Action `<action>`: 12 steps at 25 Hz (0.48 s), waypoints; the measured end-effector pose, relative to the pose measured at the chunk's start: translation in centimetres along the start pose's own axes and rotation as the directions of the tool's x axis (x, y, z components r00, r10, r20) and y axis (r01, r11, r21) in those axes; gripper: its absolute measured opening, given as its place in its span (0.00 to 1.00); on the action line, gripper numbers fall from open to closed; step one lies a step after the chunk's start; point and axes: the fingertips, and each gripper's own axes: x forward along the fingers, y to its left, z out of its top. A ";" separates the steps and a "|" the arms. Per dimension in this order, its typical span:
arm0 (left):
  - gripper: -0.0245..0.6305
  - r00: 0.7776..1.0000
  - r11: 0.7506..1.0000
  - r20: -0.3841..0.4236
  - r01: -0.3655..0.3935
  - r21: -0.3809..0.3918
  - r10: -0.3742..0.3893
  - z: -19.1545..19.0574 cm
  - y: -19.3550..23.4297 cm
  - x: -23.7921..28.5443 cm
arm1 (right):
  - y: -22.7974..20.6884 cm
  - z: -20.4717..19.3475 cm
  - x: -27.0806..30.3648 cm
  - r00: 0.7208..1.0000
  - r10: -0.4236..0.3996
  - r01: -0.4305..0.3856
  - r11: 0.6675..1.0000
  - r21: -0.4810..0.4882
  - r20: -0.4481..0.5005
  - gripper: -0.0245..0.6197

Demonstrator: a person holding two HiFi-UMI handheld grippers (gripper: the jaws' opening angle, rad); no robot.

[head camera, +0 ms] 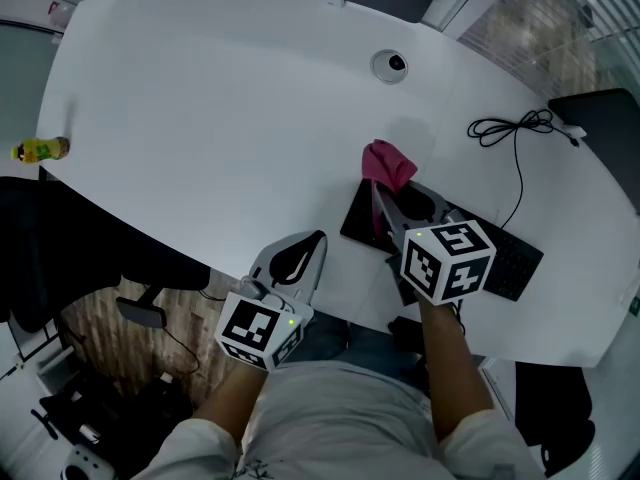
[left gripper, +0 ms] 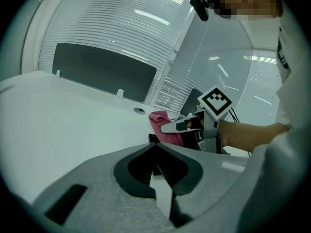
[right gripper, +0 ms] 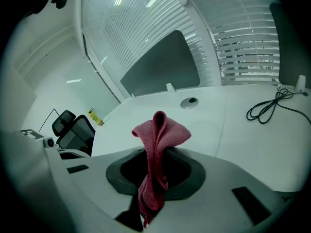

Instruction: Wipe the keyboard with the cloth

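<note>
A pink cloth (head camera: 386,164) sticks up from the tips of my right gripper (head camera: 380,190), which is shut on it. In the right gripper view the cloth (right gripper: 158,132) stands folded between the jaws, and its tail hangs down toward the camera. The black keyboard (head camera: 512,264) lies under that gripper near the table's front edge, partly hidden by the marker cube. My left gripper (head camera: 318,240) rests shut and holds nothing, left of the keyboard. From the left gripper view, the cloth (left gripper: 163,126) and the right gripper (left gripper: 181,126) appear just ahead.
The white table (head camera: 220,118) stretches far to the back and left. A black cable (head camera: 515,128) coils at the right, and a round grommet (head camera: 389,65) sits at the back. A yellow bottle (head camera: 40,150) stands at the left edge. Dark office chairs stand below the table edge.
</note>
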 end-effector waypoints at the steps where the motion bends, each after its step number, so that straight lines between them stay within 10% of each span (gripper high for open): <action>1: 0.05 1.000 1.000 -0.001 0.005 0.004 -0.005 0.0 -0.3 0.1 | 0.0 0.1 -0.3 1.000 0.000 0.000 1.000 0.003 0.006 0.15; 12: 0.05 0.993 0.991 -0.033 0.116 0.063 -0.114 0.2 -5.1 2.6 | -3.8 -0.3 -6.7 0.992 -0.090 0.084 0.994 0.069 0.090 0.15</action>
